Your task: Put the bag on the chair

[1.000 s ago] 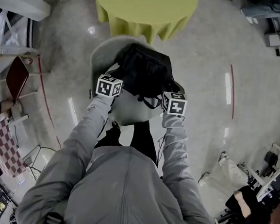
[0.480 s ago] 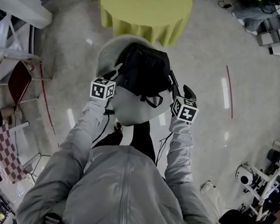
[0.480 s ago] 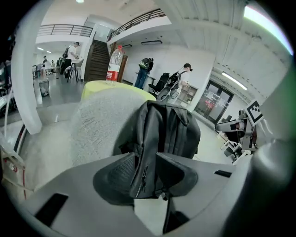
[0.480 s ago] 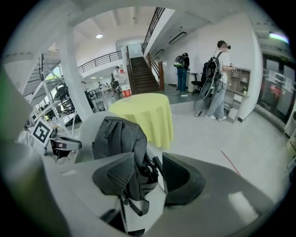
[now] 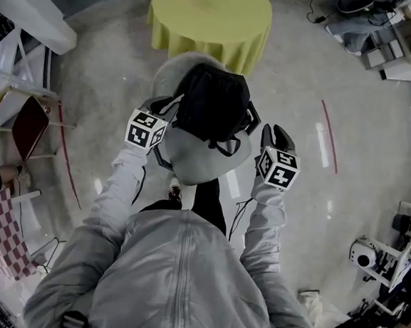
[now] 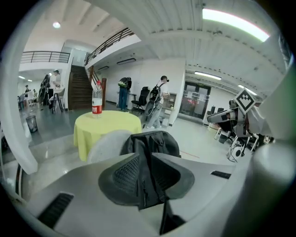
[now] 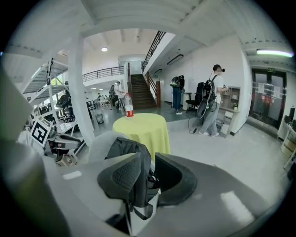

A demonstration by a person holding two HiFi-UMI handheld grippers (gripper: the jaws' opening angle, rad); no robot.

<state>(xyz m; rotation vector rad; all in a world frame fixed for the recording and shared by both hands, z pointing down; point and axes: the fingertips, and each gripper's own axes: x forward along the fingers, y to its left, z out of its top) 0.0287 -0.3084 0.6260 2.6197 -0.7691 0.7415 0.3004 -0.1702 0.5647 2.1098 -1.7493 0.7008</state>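
The black fabric backpack [image 5: 212, 100] sits on the pale grey round-backed chair [image 5: 198, 163], in front of a round table with yellow cloth [image 5: 211, 14]. The left gripper [image 6: 149, 162] is just beside the backpack and the right gripper [image 7: 151, 173] is apart on the other side. Both jaw pairs have just been closing to a narrow gap and pinch nothing; the backpack shows only beyond the gaps.

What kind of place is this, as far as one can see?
Probably a large indoor hall or workspace: a dark staircase rises to a railed upper gallery, the polished grey floor is wide, and a round yellow-clothed table stands there.
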